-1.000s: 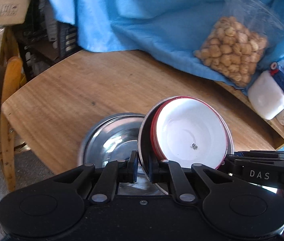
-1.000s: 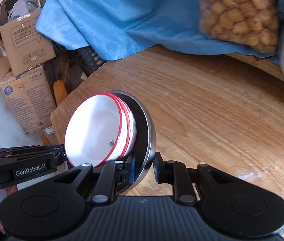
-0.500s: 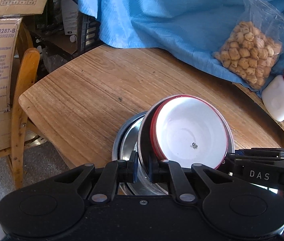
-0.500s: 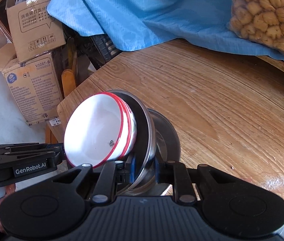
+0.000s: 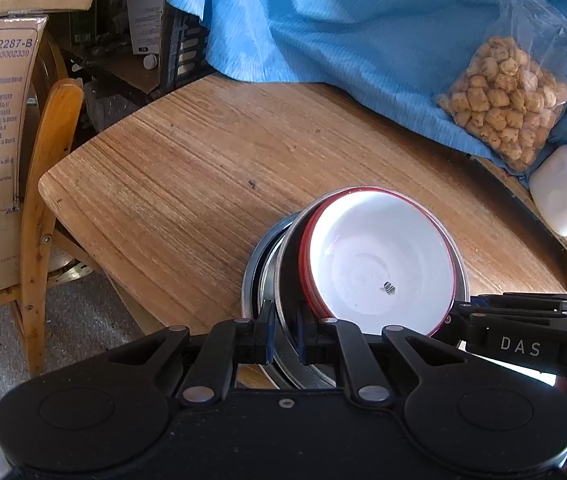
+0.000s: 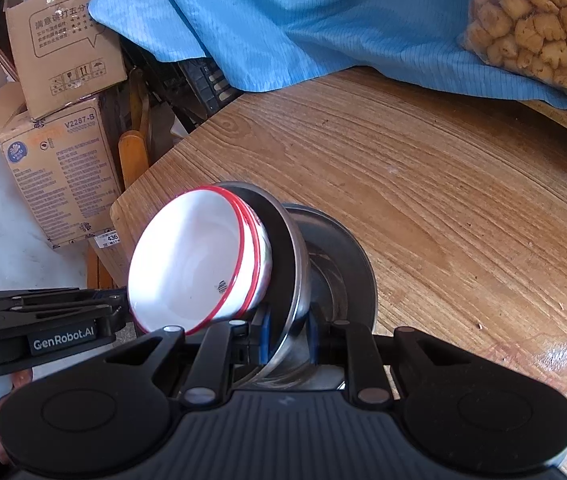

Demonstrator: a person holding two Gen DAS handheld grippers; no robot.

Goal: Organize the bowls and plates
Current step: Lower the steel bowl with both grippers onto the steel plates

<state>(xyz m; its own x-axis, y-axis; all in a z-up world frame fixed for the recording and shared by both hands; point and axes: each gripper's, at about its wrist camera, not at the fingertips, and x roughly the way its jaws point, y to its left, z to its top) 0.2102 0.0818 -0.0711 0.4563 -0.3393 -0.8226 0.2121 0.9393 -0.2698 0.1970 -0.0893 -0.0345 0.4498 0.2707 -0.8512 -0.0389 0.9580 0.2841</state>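
A steel bowl (image 5: 288, 280) carries two nested white bowls with red rims (image 5: 379, 268), and the stack tilts toward the left gripper's side. My left gripper (image 5: 285, 334) is shut on the steel bowl's near rim. My right gripper (image 6: 287, 336) is shut on the opposite rim of that steel bowl (image 6: 297, 264), with the white bowls (image 6: 187, 264) leaning away to its left. Under the stack lies a wider steel dish (image 6: 349, 256) on the wooden table (image 5: 187, 160), also visible as the steel dish (image 5: 252, 268). Each gripper shows sideways in the other's view: right gripper (image 5: 459, 312), left gripper (image 6: 121, 308).
A blue cloth (image 5: 343, 20) drapes the table's far side, with a clear bag of snacks (image 5: 503, 100) on it. A white container with a red and blue lid (image 5: 563, 196) stands at the right. Cardboard boxes (image 6: 63, 176) and a wooden chair (image 5: 43, 200) sit past the table's left edge.
Both grippers have carried the bowl stack sideways until it sits over the wide steel dish, which now shows only as a crescent beside it. The grips are unchanged.
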